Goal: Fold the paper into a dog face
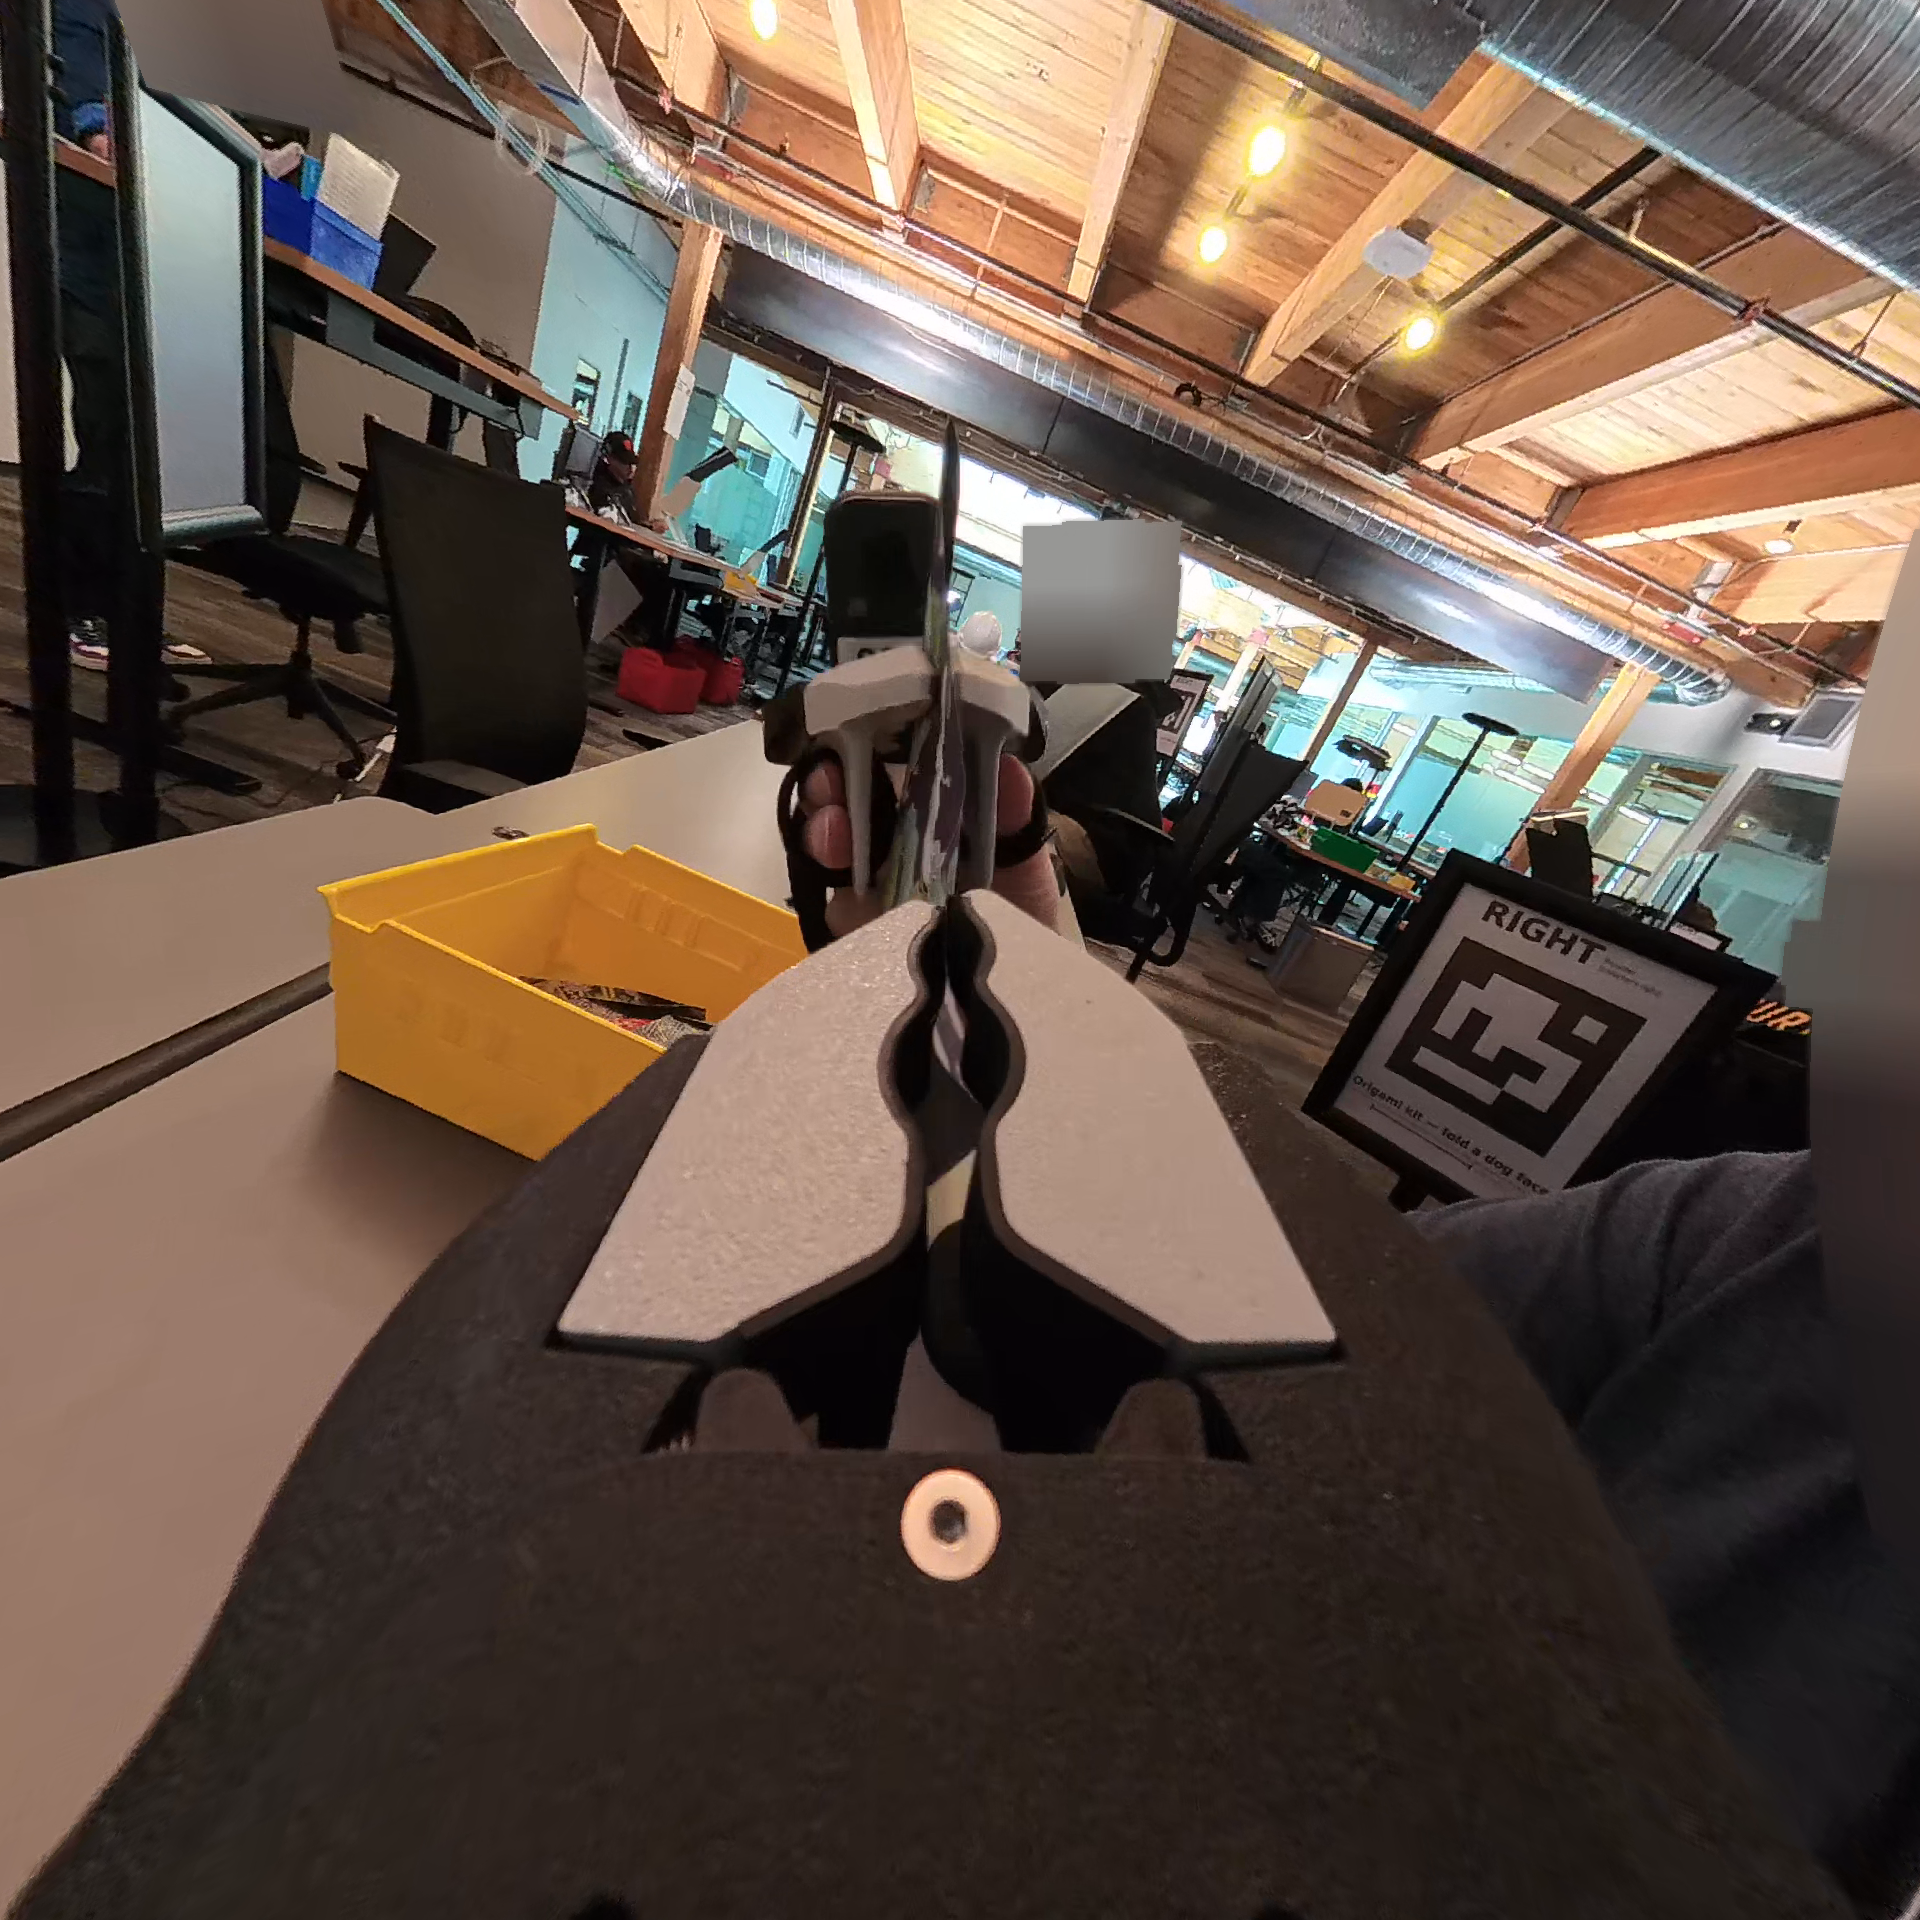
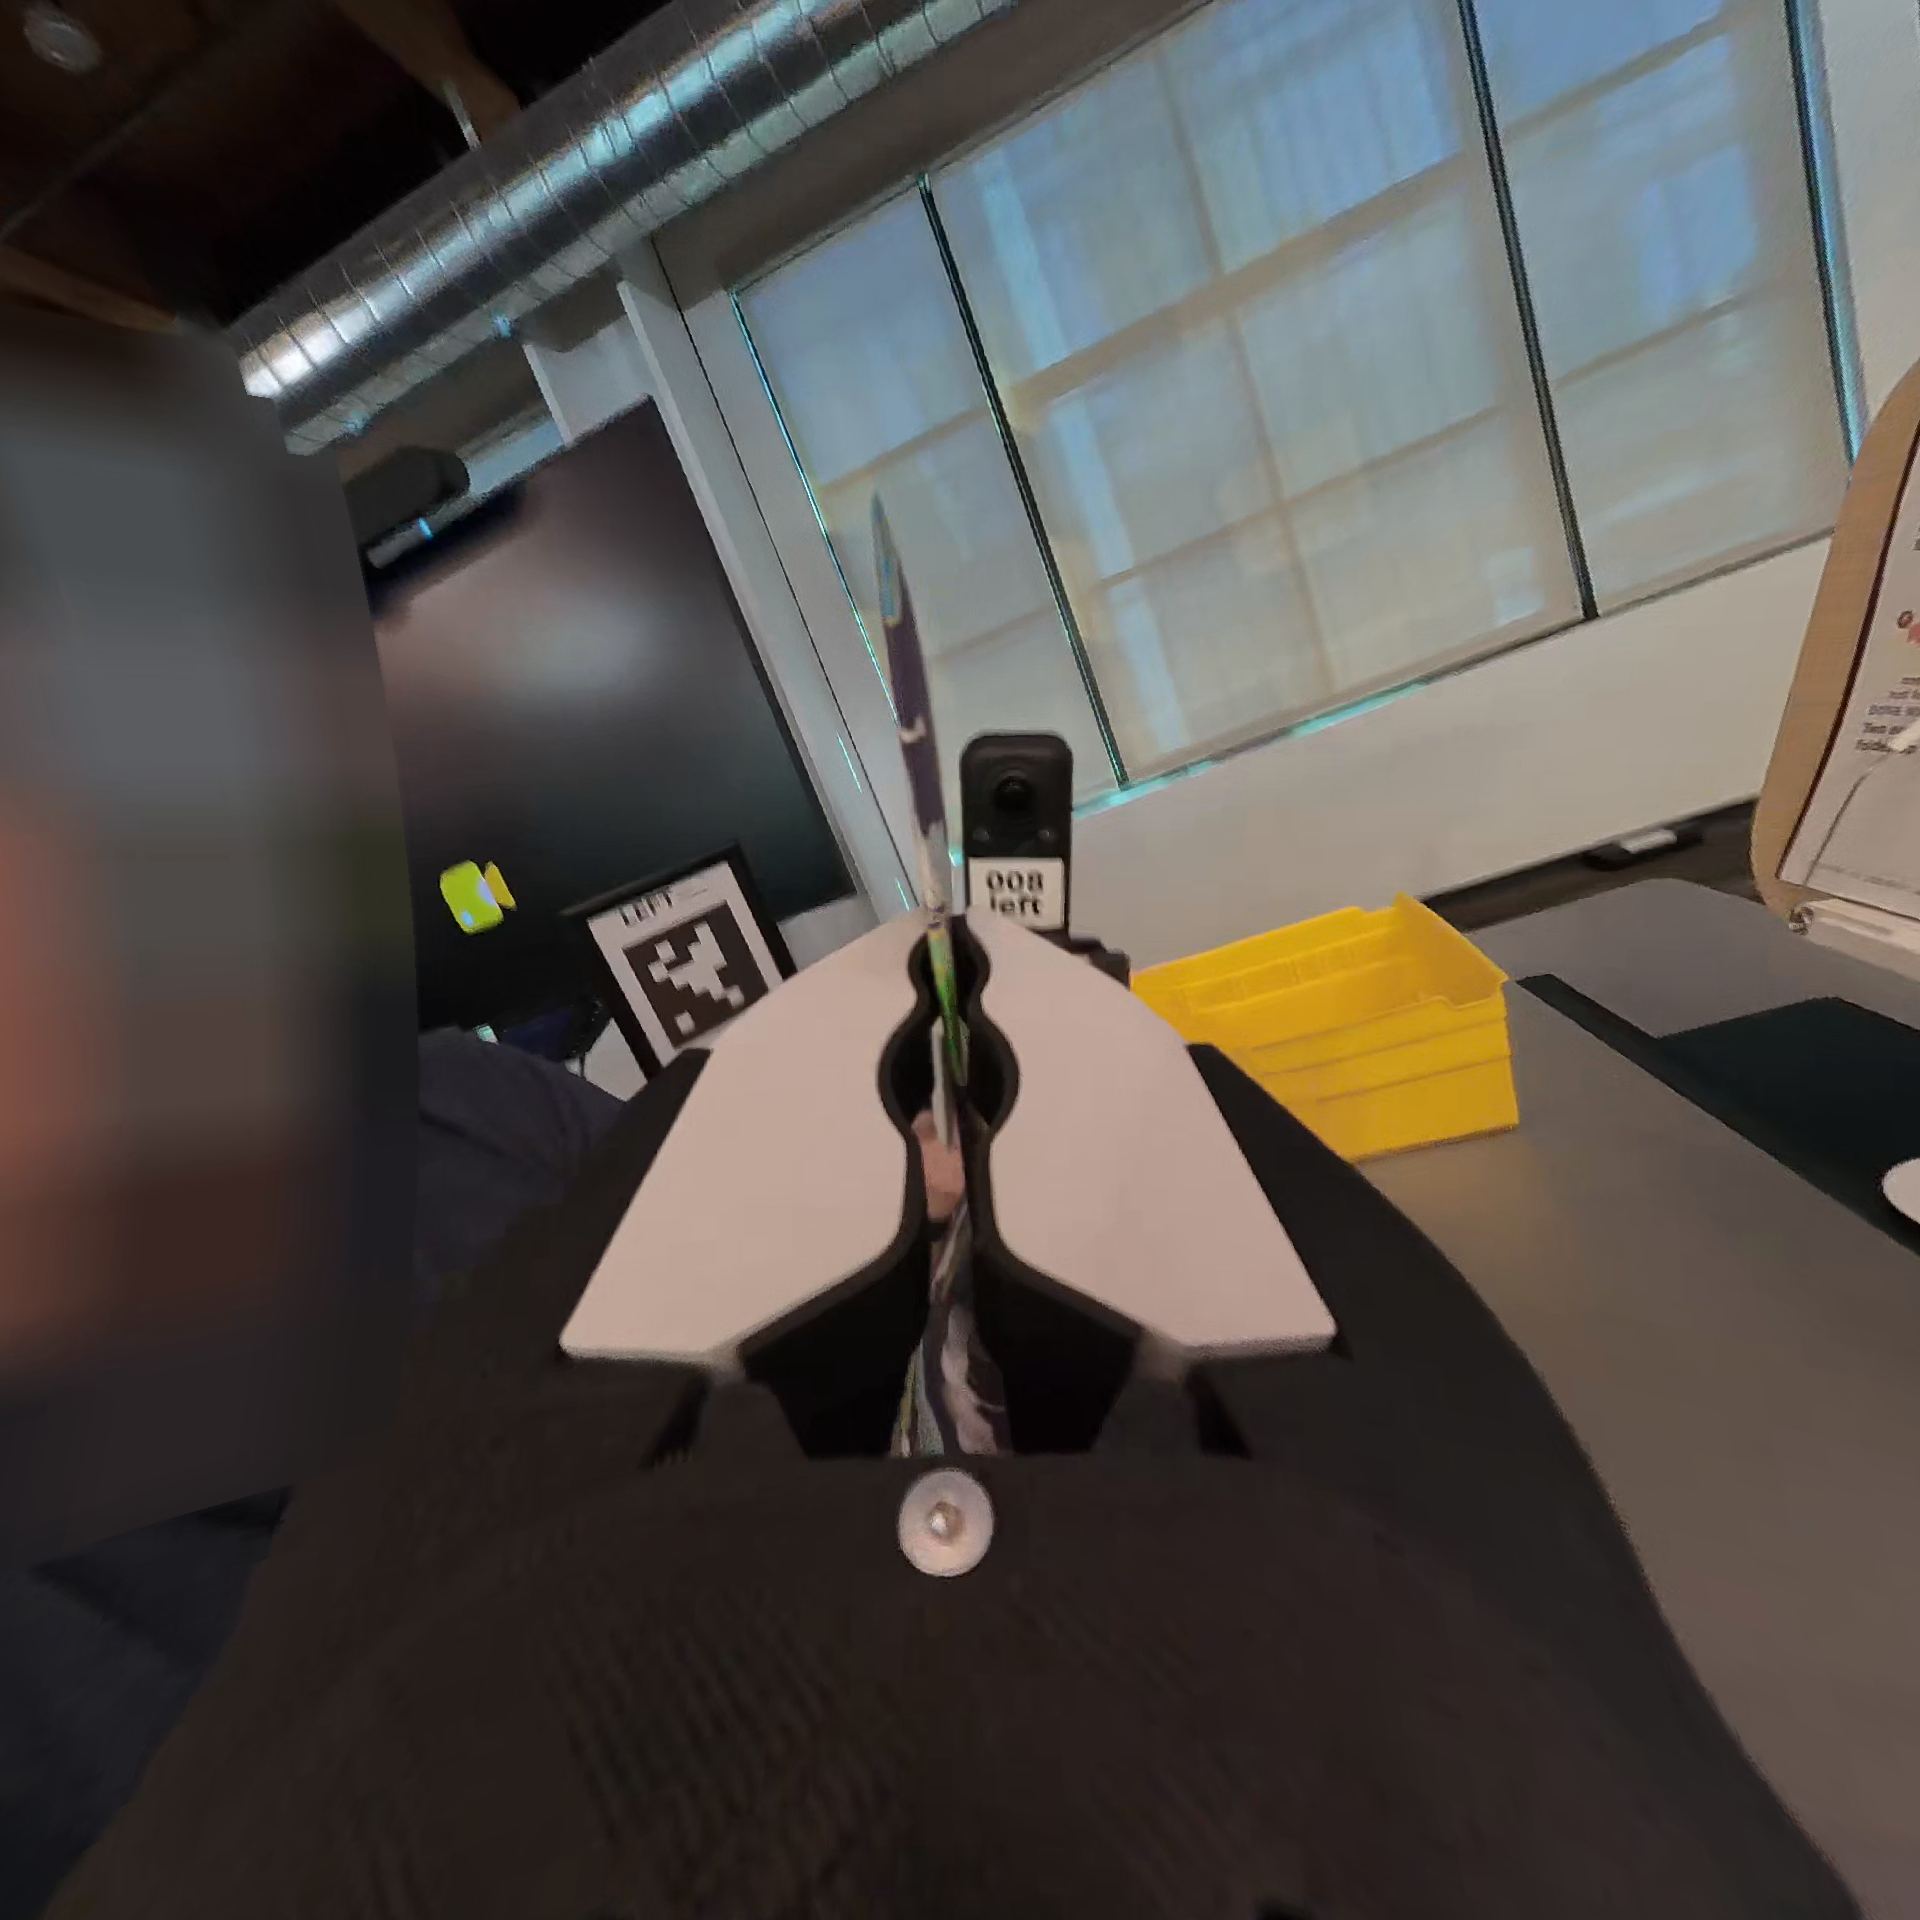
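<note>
**Paper held edge-on in mid-air, both ends pinched**

Far left on the counter (image 1: 156, 1299): a yellow bin (image 1: 540, 977), open top, with dark printed scraps lying inside. Nothing being worked down on the surface.

Centre: the left hand-held gripper (image 1: 948, 914) has its pale fingers pressed together on the patterned paper (image 1: 940, 727), which stands upright and edge-on, a thin sliver rising above the tips. Just beyond, facing it, the right hand-held gripper (image 1: 920, 873) is clamped on the same sheet from the other side; a person's gloved fingers show around its handle. The paper is well clear of the counter, carried between the two tools.

Right: a framed marker card (image 1: 1527, 1039) stands on the counter, a dark sleeve (image 1: 1662, 1351) beside it.

From the right-hand camera, the same story: fingers closed on the paper (image 2: 914, 727), with the yellow bin (image 2: 1340, 1029) beyond.

Progress, as judged: the sheet looks flattened, likely doubled over, but edge-on I cannot count layers or creases. No ears or snout shape can be made out; most of the dog face seems left to do.
</note>
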A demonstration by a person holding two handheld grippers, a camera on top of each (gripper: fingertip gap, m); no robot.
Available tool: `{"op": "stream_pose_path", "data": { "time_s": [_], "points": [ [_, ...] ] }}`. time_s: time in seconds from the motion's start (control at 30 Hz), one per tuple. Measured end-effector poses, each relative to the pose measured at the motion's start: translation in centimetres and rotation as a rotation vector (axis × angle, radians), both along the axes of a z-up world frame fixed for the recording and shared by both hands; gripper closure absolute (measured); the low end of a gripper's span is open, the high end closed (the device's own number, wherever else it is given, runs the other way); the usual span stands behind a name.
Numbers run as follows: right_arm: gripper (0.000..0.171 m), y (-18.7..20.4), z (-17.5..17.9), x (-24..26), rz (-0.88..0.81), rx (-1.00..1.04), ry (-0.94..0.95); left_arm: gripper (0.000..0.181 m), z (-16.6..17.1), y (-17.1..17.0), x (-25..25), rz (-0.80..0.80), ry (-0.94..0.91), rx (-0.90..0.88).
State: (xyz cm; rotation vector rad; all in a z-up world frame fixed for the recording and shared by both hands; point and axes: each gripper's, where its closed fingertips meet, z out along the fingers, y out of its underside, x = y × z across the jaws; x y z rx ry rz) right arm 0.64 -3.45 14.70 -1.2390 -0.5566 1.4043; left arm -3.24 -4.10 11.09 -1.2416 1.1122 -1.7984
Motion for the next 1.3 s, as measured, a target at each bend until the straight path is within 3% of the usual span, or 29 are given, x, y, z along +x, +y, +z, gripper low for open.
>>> {"op": "stream_pose_path", "data": {
  "time_s": [0.1,0.23,0.53,0.9,1.1,1.3],
  "points": [
    [0.171,0.2,1.4,2.1,-0.032,-0.014,0.147,0.181,-0.2,0.2,0.0,0.002,0.008,-0.005],
    [0.170,0.4,0.9,2.5,-0.068,-0.012,0.099,0.181,-0.8,-0.2,0.5,-0.009,0.036,0.006],
    [0.171,0.2,2.4,4.4,-0.100,0.002,0.240,0.181,-1.6,-0.6,1.1,-0.014,0.074,0.009],
    [0.171,0.5,2.7,4.7,-0.185,0.015,0.244,0.181,-1.7,-0.9,1.2,-0.017,0.085,0.022],
    [0.171,0.0,4.0,8.6,-0.241,0.055,0.434,0.181,-1.6,-0.7,0.9,-0.021,0.084,0.014],
    [0.129,0.2,2.7,6.0,-0.174,0.045,0.218,0.181,-1.4,-0.6,0.6,-0.029,0.080,0.023]
  ]
}}
